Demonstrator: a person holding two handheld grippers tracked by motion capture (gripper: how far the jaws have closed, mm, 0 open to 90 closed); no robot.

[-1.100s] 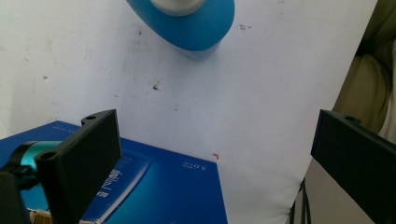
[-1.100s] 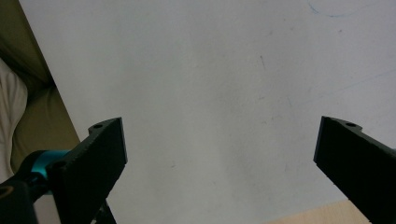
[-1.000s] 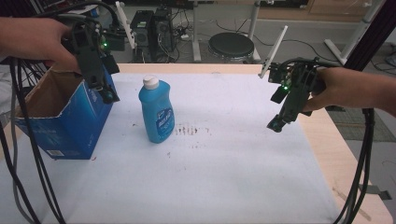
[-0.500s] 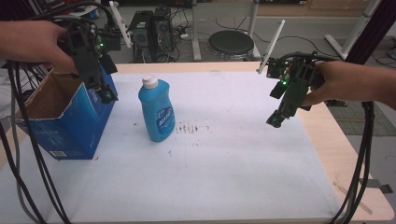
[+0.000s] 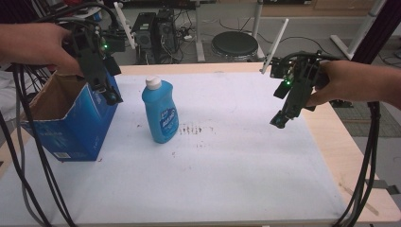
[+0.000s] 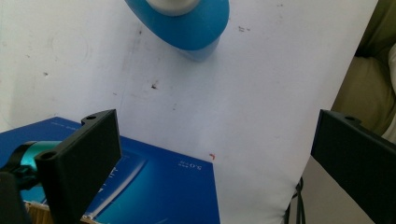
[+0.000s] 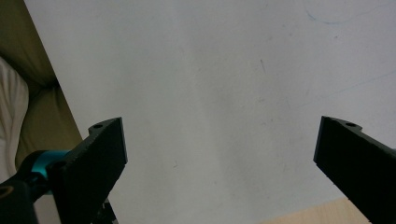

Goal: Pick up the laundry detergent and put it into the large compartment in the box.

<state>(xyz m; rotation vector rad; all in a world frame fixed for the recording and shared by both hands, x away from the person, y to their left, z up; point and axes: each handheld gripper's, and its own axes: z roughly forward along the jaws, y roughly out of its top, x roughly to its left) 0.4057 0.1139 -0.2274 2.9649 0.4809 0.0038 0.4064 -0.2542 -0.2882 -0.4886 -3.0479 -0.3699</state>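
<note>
A blue dish-soap bottle [image 5: 161, 112] with a white cap stands upright on the white table cover [image 5: 227, 161], left of the middle. An open blue cardboard box [image 5: 71, 123] sits at the left, tilted. My left gripper [image 5: 108, 92] hangs open over the box's right wall, a hand's width left of the bottle. In the left gripper view the jaws stand wide apart above the box [image 6: 154, 186], with the bottle [image 6: 187, 28] beyond. My right gripper [image 5: 280, 119] is held open above the table's right side, nothing between its jaws.
The table's bare wooden edge [image 5: 340, 142] runs along the right and back. Small brown stains [image 5: 191, 128] mark the cover beside the bottle. Black cables [image 5: 364, 165] trail from both grippers over the table's sides. Equipment and a round stool [image 5: 235, 45] stand behind the table.
Both grippers have lifted slightly and drifted a little toward the back. The bottle and box have not moved.
</note>
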